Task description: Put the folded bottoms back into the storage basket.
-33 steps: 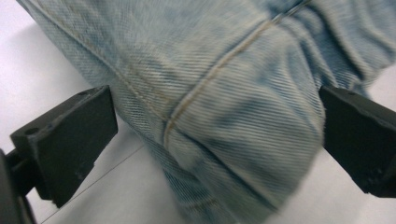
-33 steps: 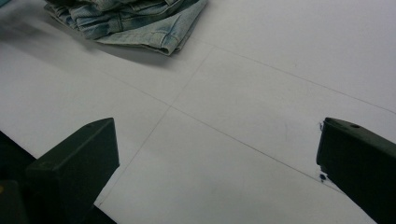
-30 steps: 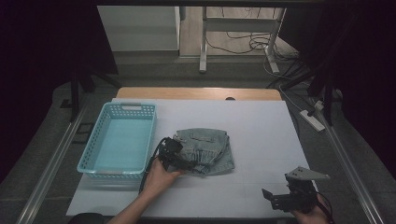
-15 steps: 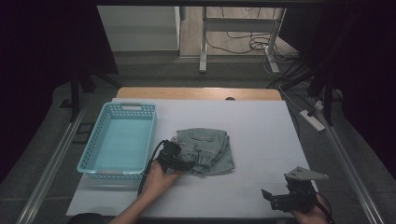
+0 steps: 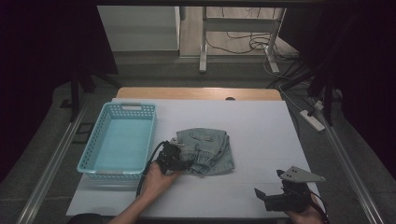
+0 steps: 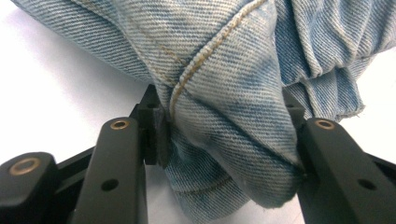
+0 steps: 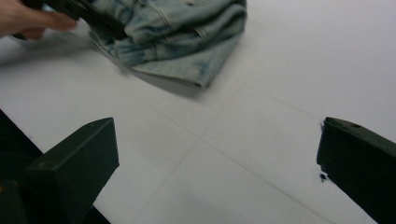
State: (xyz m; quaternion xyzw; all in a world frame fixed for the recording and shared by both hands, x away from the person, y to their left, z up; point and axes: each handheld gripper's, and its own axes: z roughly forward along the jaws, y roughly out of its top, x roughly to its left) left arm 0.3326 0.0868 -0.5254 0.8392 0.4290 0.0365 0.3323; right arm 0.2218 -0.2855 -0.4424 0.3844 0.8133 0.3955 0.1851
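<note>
Our left hand-held gripper (image 6: 224,140) has its jaws closed around a thick fold of the folded denim garment (image 6: 219,70), a stitched seam bunched between them, and in the high view we see that same left hand-held gripper (image 5: 173,157) sitting at the garment's near-left corner. The folded denim garment (image 5: 204,150) lies on the white counter (image 5: 261,126), spreading away from and to the right of the left hand-held gripper, while the light blue basket (image 5: 119,140) stands just to its left, empty and close beside the cloth. Our right hand-held gripper (image 5: 280,198) rests well apart, near the counter's front right edge, jaws spread wide with nothing between them; in the right gripper view our right hand-held gripper (image 7: 217,158) looks across bare counter toward the garment (image 7: 177,32). We judge the work to be moving the denim toward the basket. The risk is that we hold only one corner: lifting from there may let the layers slide open and the folds fall out, so the bundle trails over the basket's rim. The bite also takes in several layers, so the inner ones could slip free if we pull sharply.
</note>
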